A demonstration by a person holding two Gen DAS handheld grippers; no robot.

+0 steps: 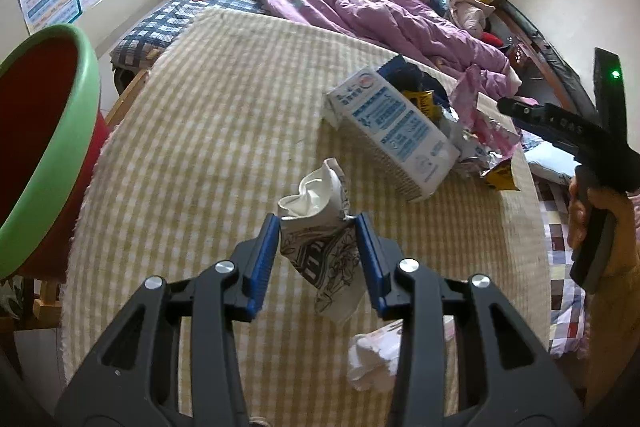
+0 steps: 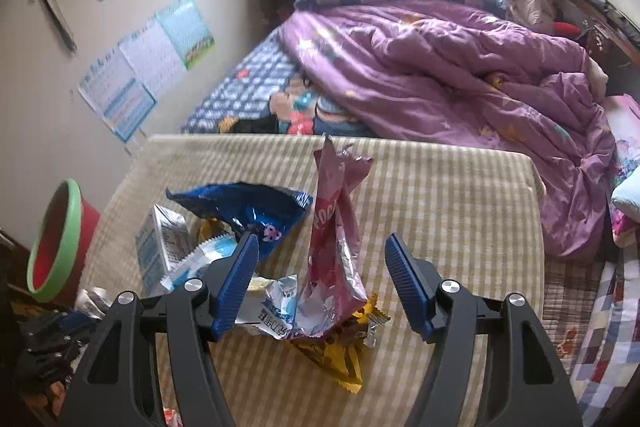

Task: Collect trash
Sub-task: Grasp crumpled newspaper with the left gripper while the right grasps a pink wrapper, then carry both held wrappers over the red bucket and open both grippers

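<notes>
Left wrist: left claw (image 1: 318, 223) clamps crumpled white paper cup (image 1: 320, 227), black print.

A crumpled paper cup (image 1: 320, 227) sits between the left fingers (image 1: 264, 255), milk carton (image 1: 394, 135) beyond to the right, bin (image 1: 44, 147) far left

Bare mat (image 1: 192, 147) before milk carton (image 1: 394, 131)

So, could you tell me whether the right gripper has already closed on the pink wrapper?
No, the right gripper stands open, its blue pads apart on either side of the upright pink wrapper without pressing on it.
</notes>
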